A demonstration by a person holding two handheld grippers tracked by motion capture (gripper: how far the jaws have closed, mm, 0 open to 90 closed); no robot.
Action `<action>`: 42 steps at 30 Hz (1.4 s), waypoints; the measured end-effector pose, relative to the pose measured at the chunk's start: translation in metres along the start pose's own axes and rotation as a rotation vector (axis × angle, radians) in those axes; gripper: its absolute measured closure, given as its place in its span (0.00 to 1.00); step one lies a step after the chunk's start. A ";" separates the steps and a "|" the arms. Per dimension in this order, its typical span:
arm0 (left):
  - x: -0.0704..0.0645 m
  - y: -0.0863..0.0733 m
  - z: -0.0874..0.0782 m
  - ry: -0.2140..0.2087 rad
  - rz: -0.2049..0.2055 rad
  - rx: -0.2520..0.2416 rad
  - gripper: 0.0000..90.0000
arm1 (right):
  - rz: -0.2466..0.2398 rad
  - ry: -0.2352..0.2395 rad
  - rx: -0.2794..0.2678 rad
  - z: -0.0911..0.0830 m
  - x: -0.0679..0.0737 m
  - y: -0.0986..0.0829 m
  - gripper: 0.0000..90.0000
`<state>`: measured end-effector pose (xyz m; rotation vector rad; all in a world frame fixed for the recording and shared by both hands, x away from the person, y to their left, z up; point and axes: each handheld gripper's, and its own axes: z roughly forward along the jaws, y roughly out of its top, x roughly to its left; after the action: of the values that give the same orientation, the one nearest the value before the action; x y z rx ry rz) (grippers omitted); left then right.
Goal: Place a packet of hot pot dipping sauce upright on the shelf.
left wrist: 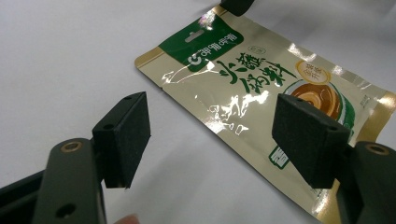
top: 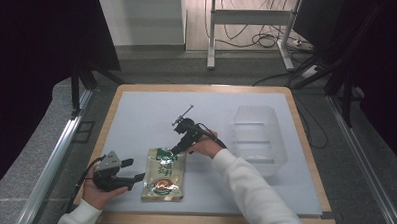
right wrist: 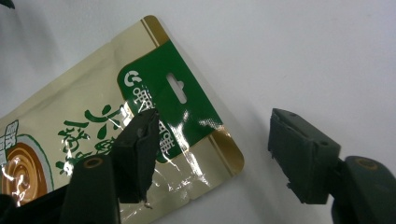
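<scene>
Two open grippers at a snack pouch on the white table mat.

The gold-and-green foil pouch (top: 164,175) lies flat near the front edge of the mat (top: 136,120). The right gripper (top: 177,150) hovers at its green top corner, jaws spread; the left gripper (top: 138,178) sits just beside its left edge, jaws also spread. A clear plastic bin (top: 258,136) stands well apart to the right.

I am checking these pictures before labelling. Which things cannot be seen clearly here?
- Packet: its bottom is cut off by the left gripper view's edge and a jaw.
- Packet's print: too small in the high view.
- Clear bin: contents cannot be told; see-through and faint in the high view.
</scene>
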<state>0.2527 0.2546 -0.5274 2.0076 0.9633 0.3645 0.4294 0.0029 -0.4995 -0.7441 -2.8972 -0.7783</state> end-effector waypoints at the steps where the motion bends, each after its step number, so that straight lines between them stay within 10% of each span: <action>1: 0.000 0.000 0.000 0.000 0.000 0.000 0.31 | -0.003 0.004 0.005 0.000 0.000 0.000 0.41; 24: -0.001 0.000 0.001 -0.006 0.003 0.003 0.31 | -0.006 0.105 0.031 -0.010 0.002 -0.008 0.63; 42: -0.001 0.001 -0.001 0.000 0.002 0.001 0.31 | -0.043 0.095 0.039 -0.003 0.000 -0.008 0.80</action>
<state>0.2523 0.2544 -0.5266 2.0096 0.9625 0.3651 0.4258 -0.0048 -0.5001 -0.6252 -2.8438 -0.7373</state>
